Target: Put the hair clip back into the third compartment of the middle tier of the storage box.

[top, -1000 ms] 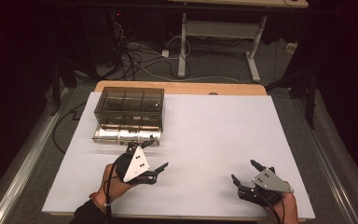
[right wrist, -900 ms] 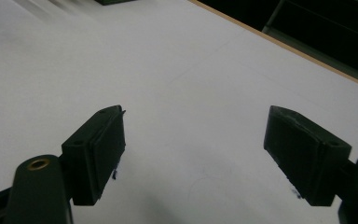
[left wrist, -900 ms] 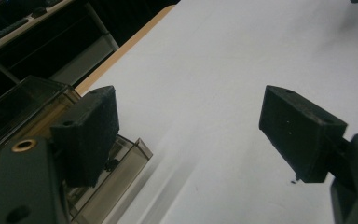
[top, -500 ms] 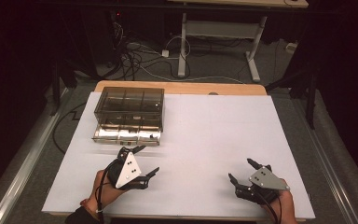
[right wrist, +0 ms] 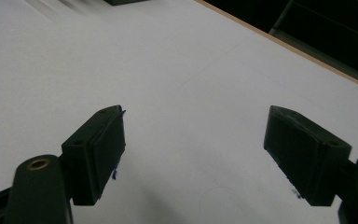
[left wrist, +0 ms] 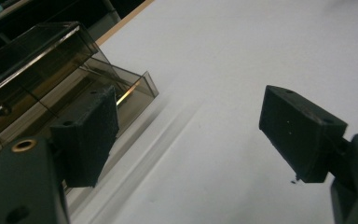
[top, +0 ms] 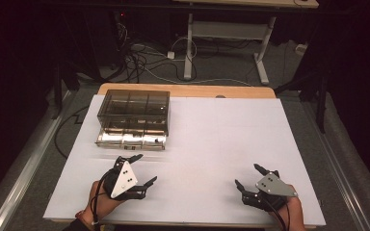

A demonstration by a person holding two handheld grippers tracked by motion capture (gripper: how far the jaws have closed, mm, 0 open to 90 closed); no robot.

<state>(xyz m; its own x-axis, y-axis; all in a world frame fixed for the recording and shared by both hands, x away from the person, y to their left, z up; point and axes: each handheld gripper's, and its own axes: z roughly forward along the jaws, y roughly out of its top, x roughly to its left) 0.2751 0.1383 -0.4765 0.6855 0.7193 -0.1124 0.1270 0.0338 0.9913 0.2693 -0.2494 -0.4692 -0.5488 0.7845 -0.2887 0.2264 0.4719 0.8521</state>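
The smoky clear plastic organizer box (top: 134, 118), judged light, rigid, slick-walled and best taken by its near drawer edge, is seen at the tabletop's (top: 231, 144) far left, while both the left gripper (top: 138, 169) and right gripper (top: 247, 177) are held wide open and empty

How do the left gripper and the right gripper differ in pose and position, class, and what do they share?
The left gripper sits close to the smoky plastic drawer box; the right gripper is far from it, over bare white table. The left gripper's grey plate is tilted steeply; the right gripper's lies flatter. Both are open, holding nothing, at the near edge.
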